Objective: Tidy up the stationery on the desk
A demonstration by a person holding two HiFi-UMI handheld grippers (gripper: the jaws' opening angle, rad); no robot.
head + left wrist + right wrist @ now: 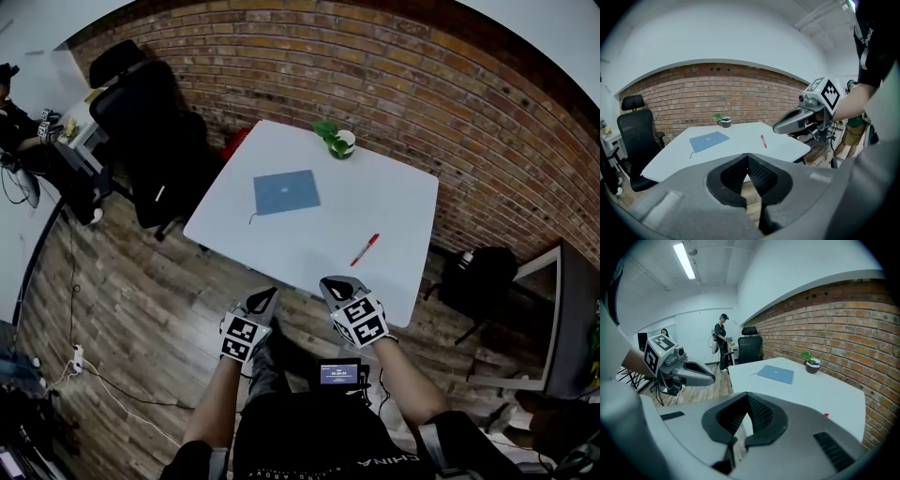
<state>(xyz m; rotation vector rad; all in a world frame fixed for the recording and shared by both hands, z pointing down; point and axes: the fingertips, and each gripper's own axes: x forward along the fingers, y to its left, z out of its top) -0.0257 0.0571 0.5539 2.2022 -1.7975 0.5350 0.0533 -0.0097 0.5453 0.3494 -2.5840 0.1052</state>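
My left claw (263, 300) and right claw (336, 287) are both pressed together and empty. I hold them side by side just off the near edge of the white worktop (403, 202), over the wooden floor (122, 319). The red pen (365, 249) lies nearest, a little beyond my right claw and apart from it. The blue notebook (286, 192) lies flat farther in, to the left. A small potted plant (336, 141) stands at the far edge by the brick wall (394, 84).
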